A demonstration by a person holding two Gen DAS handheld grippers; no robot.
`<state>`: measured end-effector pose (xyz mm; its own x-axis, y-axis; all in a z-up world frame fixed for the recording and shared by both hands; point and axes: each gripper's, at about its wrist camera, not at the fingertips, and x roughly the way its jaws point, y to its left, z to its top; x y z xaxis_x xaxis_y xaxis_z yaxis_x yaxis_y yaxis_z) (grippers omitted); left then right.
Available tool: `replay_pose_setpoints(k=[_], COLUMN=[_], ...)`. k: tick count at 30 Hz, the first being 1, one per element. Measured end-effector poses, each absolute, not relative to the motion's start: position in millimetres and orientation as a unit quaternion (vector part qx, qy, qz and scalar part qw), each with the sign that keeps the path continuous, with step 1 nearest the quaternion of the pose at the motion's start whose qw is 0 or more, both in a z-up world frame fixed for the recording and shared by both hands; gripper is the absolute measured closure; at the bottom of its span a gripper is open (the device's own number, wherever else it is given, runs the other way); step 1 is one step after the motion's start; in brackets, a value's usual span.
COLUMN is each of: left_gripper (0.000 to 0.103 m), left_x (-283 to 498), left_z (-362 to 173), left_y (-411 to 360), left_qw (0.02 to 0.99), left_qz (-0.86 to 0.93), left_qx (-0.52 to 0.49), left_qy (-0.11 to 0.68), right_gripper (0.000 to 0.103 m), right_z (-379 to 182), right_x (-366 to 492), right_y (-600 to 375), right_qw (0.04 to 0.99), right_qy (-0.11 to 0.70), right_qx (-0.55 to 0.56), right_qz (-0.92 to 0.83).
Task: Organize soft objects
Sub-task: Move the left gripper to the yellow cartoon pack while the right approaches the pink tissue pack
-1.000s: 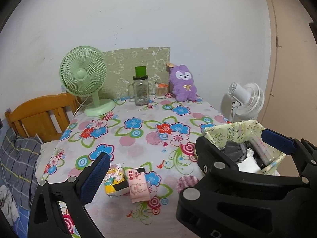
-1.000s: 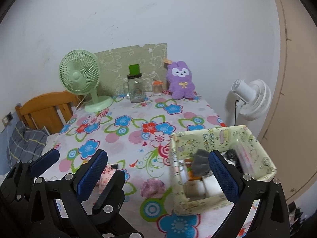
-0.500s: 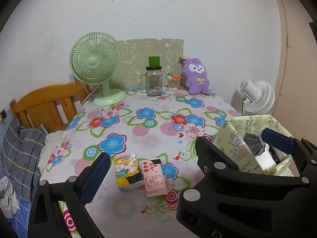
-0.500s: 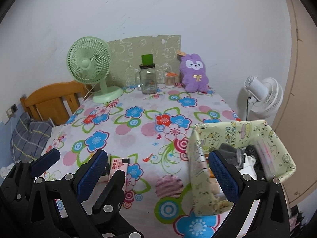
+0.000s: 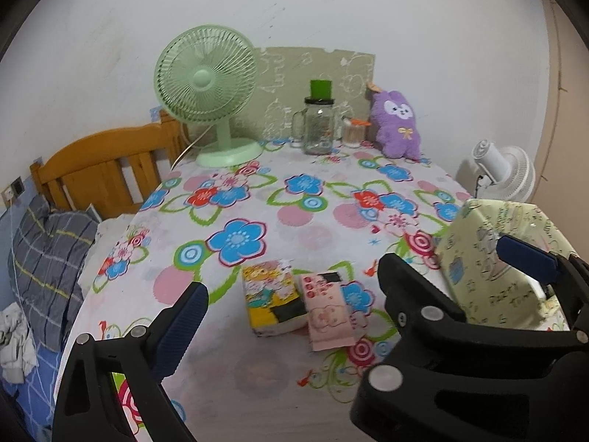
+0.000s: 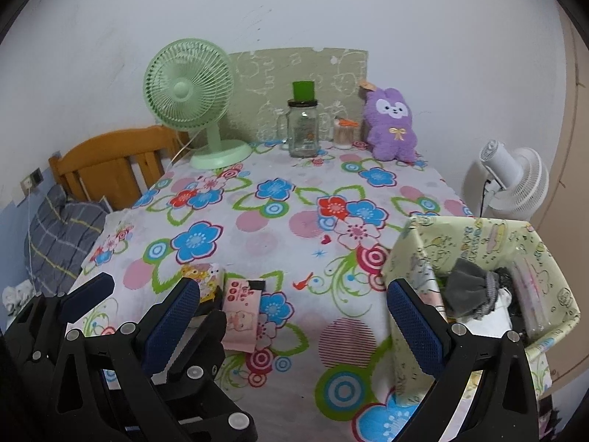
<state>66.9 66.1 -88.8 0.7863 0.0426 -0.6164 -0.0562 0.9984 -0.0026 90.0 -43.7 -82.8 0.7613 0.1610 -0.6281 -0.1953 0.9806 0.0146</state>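
Note:
Two soft tissue packs lie side by side on the flowered tablecloth, a yellow one (image 5: 274,296) (image 6: 204,274) and a pink one (image 5: 327,309) (image 6: 241,313). A purple plush (image 5: 395,125) (image 6: 392,125) sits against the far wall. At the right stands a pale green fabric box (image 5: 489,254) (image 6: 416,258) holding a grey cloth (image 6: 467,287). My left gripper (image 5: 294,294) hovers above the packs with its jaws closing, touching nothing; its right finger is hidden behind the right gripper. My right gripper (image 6: 294,316) is open, beside the box.
A green desk fan (image 5: 206,84), a glass jar with a green lid (image 5: 318,125) and a small jar stand at the table's far edge. A white fan (image 6: 515,180) stands beyond the right edge. A wooden bed frame (image 5: 99,169) and plaid pillow (image 5: 48,250) lie left.
Both grippers have sunk and moved forward over the table. The tissue packs now sit higher and larger in the left wrist view. Nothing was gripped.

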Motion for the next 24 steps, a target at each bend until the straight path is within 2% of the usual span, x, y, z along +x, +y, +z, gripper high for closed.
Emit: replay_pose_setpoints(k=[13,24], left_gripper=[0.007,0.013], left_x=[88.9,111.5], left_z=[-119.3,-136.6], left_y=[85.5,87.2], left_qw=[0.93,0.92], left_qz=[0.052,0.054], left_qx=[-0.016,-0.017], left_qy=[0.363,0.388], right_gripper=[0.011,0.016], right_z=[-112.3,-131.4], right_x=[112.8,134.5], right_y=[-24.5,-24.0], right_qw=[0.921,0.911], right_qy=[0.372,0.397], right_qx=[-0.036,-0.035], right_qz=[0.113,0.104])
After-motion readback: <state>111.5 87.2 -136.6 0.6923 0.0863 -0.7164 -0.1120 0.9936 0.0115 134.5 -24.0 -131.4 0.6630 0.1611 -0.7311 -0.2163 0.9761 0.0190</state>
